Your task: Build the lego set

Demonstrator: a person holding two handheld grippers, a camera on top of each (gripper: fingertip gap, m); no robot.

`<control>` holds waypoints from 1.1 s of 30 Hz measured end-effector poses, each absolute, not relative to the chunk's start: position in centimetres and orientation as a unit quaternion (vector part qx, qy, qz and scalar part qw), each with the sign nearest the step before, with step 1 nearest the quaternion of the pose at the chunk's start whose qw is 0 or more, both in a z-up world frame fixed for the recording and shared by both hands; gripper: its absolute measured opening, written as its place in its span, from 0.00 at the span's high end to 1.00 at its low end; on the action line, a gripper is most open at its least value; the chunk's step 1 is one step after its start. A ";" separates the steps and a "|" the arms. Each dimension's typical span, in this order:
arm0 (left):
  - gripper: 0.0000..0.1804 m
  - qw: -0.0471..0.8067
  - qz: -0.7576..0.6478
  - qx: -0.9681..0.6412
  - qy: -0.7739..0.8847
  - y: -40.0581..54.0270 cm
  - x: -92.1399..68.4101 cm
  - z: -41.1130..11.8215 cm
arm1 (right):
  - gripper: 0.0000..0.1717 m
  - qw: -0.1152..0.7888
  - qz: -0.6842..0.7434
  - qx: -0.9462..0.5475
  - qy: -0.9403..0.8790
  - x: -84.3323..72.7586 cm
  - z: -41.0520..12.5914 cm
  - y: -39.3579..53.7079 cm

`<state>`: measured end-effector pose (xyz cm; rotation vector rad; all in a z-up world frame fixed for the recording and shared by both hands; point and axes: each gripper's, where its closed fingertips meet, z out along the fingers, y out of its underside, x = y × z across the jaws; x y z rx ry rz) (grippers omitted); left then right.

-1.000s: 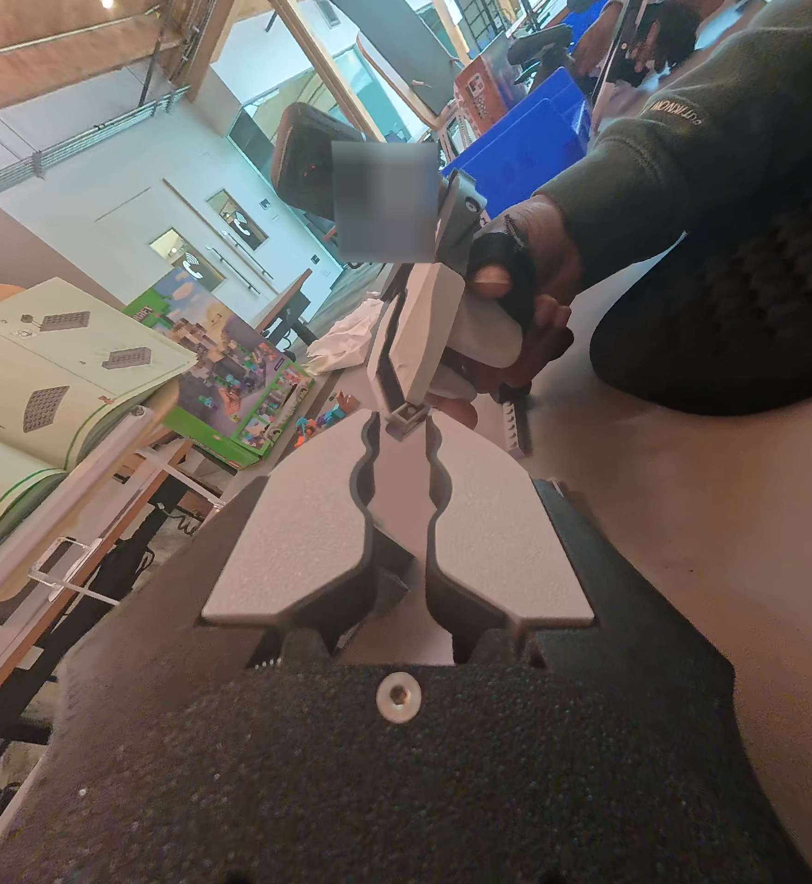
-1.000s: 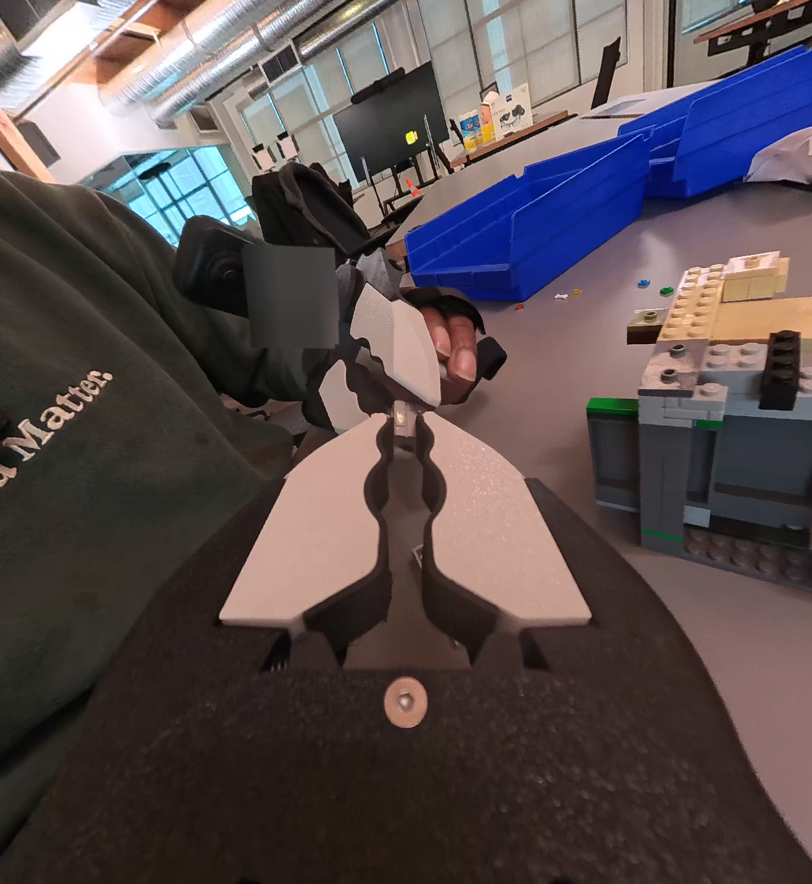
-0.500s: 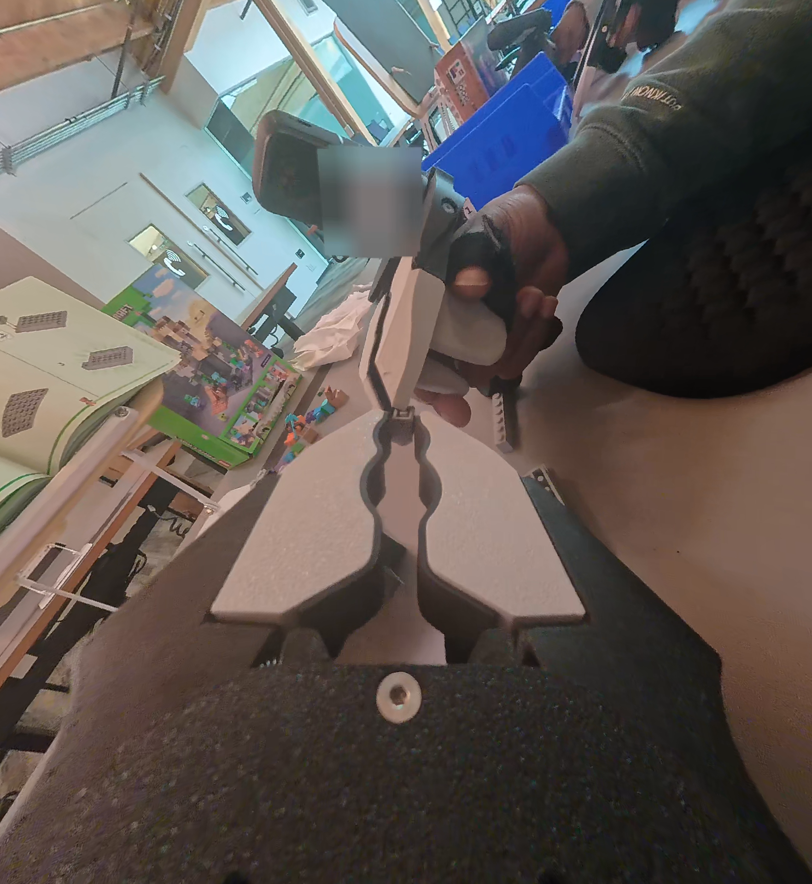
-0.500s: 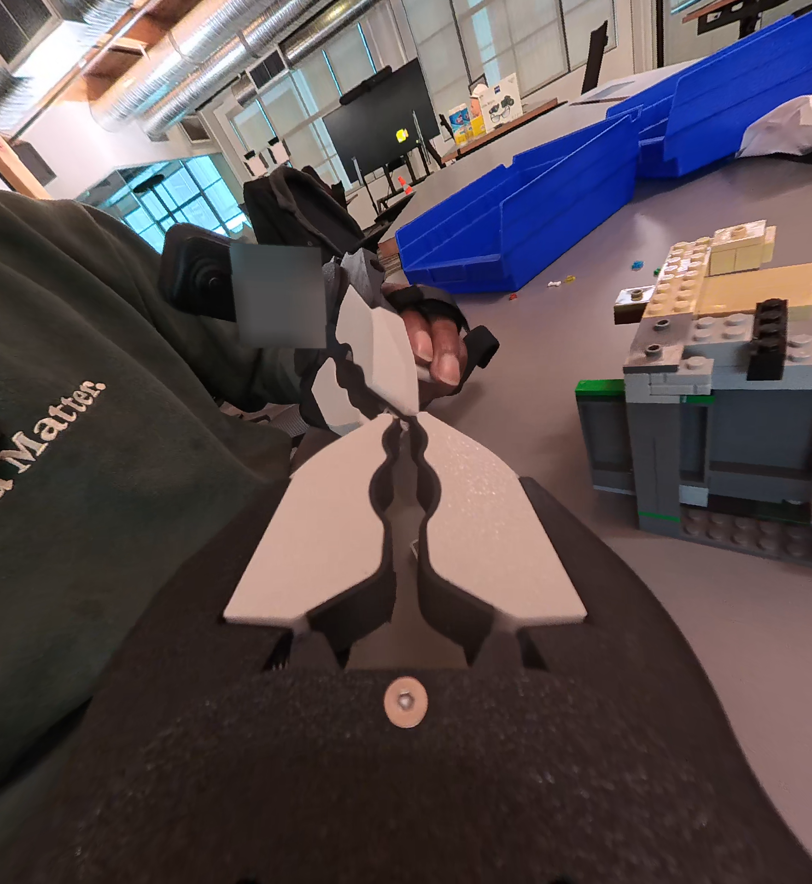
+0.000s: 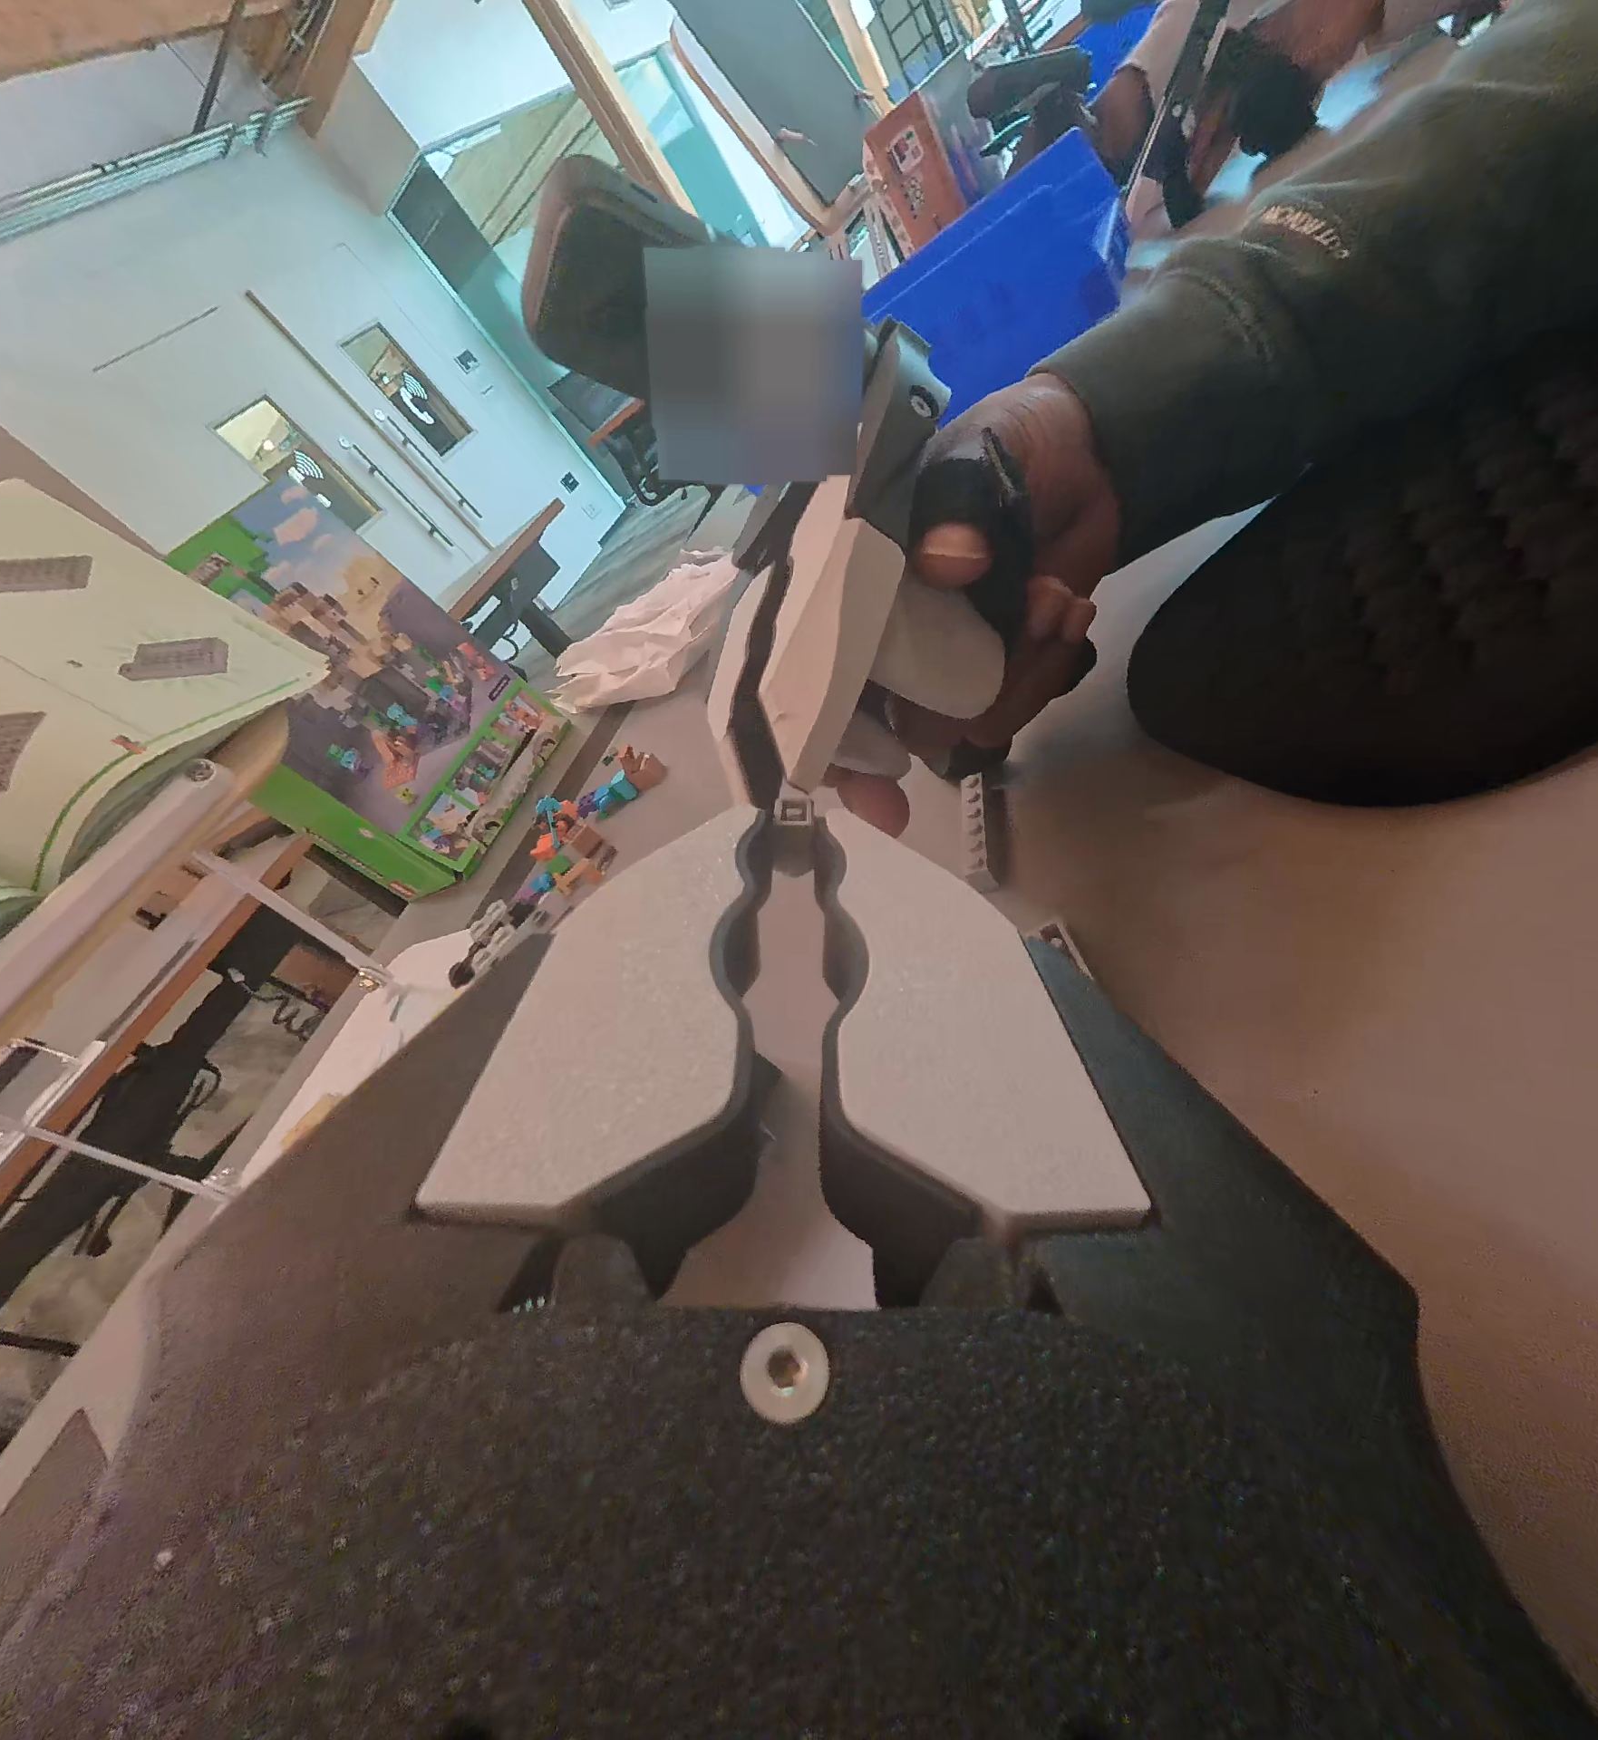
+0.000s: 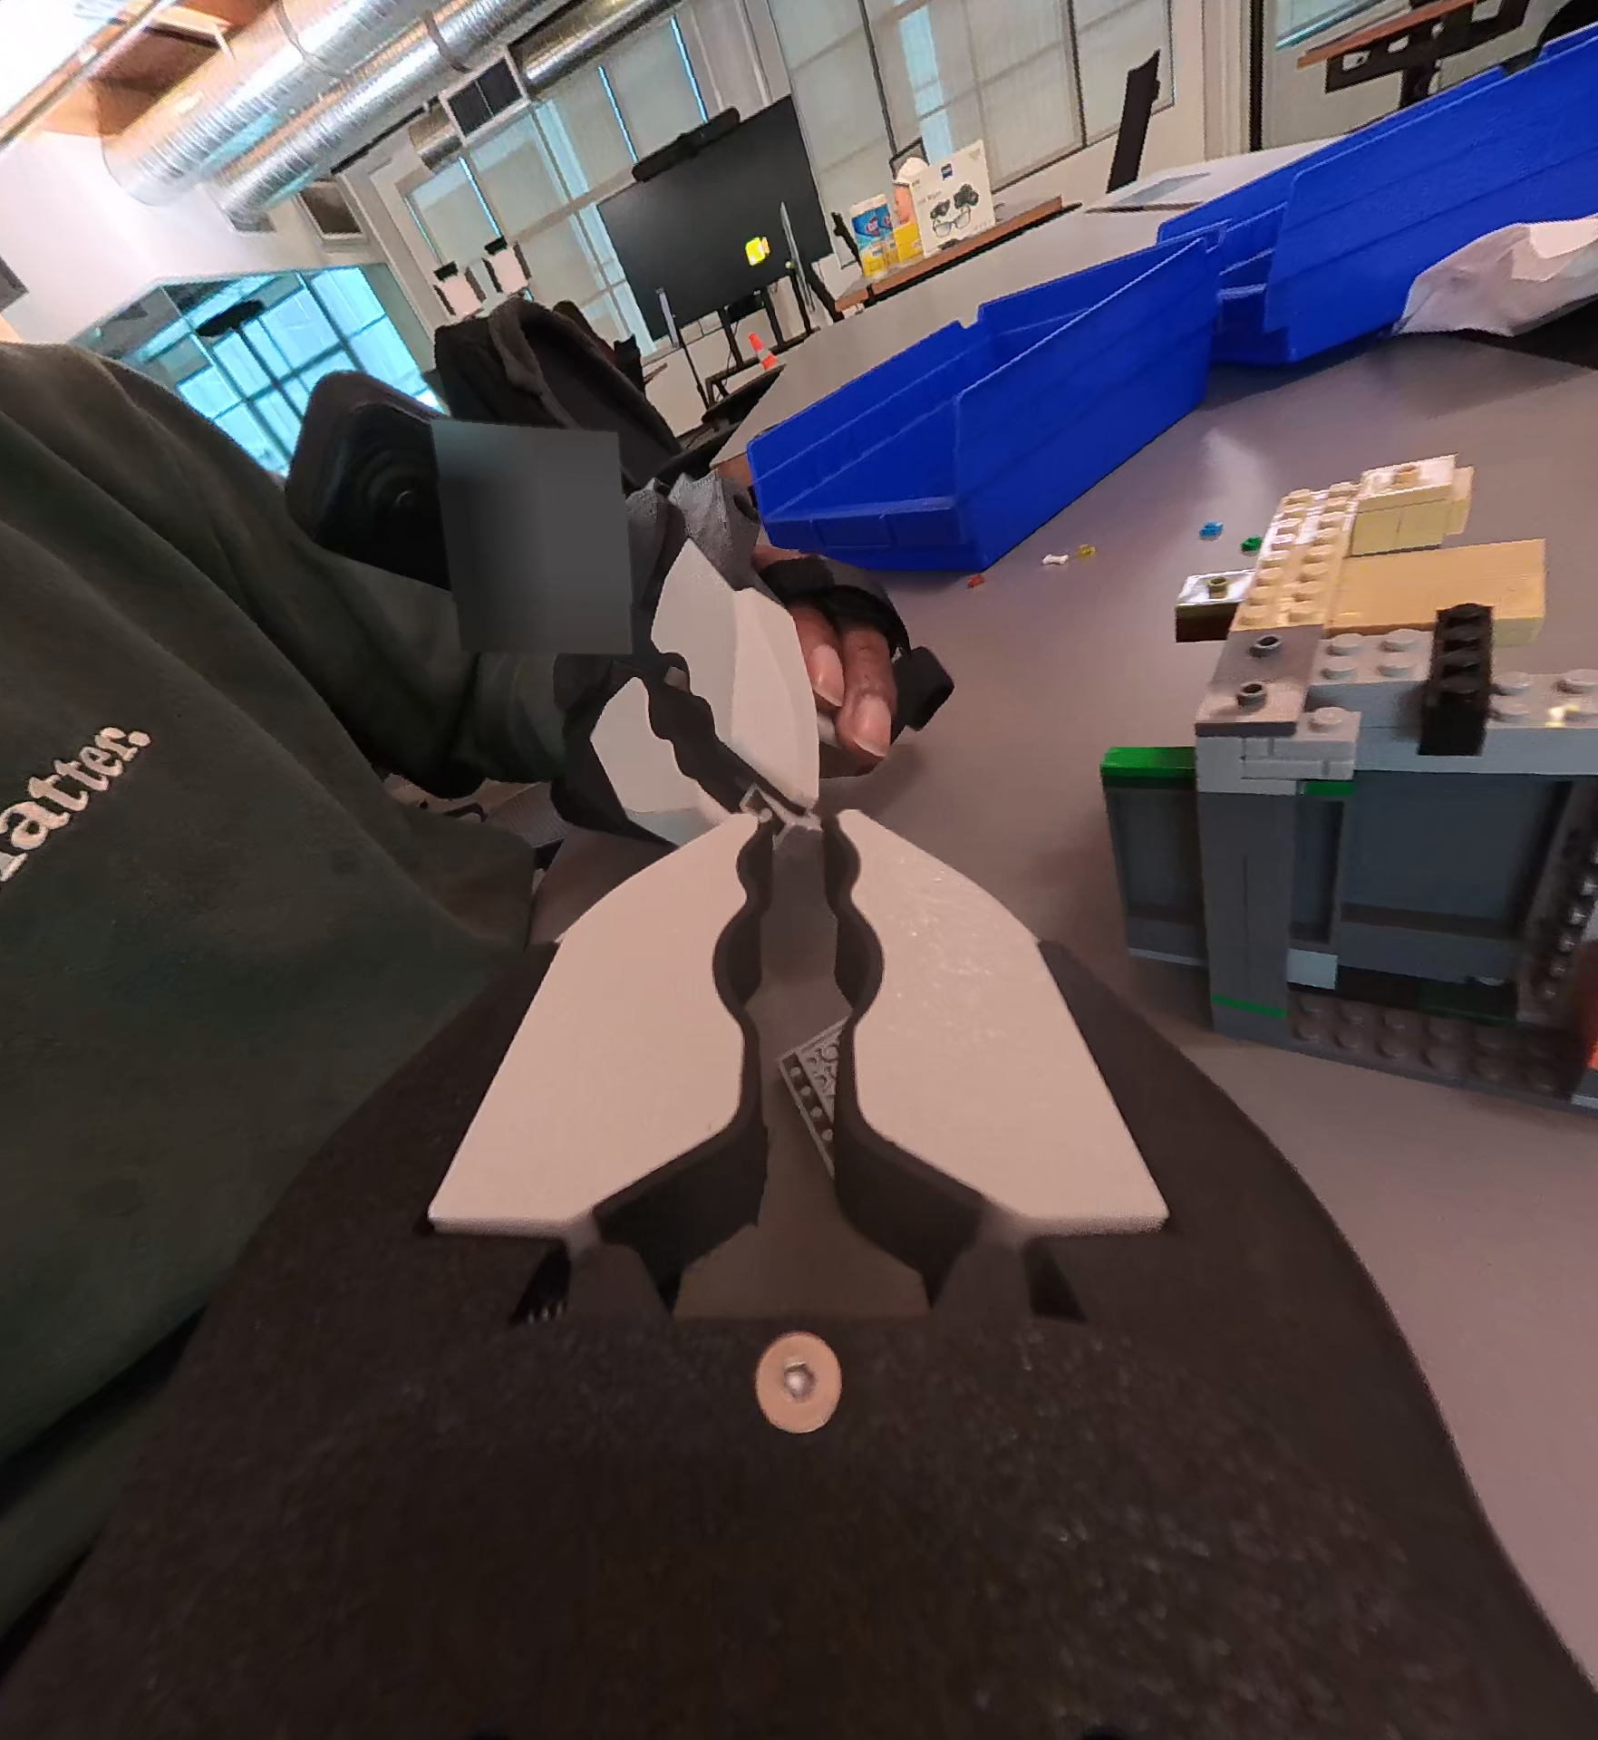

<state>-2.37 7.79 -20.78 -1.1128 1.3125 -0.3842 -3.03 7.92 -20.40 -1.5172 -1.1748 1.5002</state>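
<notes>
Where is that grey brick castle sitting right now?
In the right wrist view, the grey brick building stands on the grey table, right of the right gripper, nearer than the blue bins.

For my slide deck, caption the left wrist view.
Left gripper pinches a small grey brick at the right gripper's fingertips above a grey table.

- Left tongs (image 5: 793, 817): pale grey wavy-edged fingers (image 5: 625, 1026) on a black speckled body, one silver screw (image 5: 783, 1384).
- Right tongs (image 6: 790, 821): same build.
- Dark green sleeve (image 6: 117, 753) with white lettering; black fingerless glove (image 5: 964, 490).
</notes>
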 end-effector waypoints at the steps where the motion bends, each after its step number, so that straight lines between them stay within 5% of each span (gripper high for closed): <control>1: 0.96 0.635 -0.172 -0.491 0.571 7.9 -2.5 -20.8 | 0.94 0.348 0.579 -0.586 -0.448 -2.9 -20.3 8.1; 18: 0.96 0.636 -0.188 -0.471 0.582 7.0 -2.3 -20.6 | 0.89 0.283 0.622 -0.577 -0.447 -3.6 -20.6 6.5; 33: 0.96 0.627 -0.176 -0.467 0.598 6.8 -2.1 -21.2 | 0.93 0.258 0.613 -0.590 -0.458 -3.3 -21.3 6.2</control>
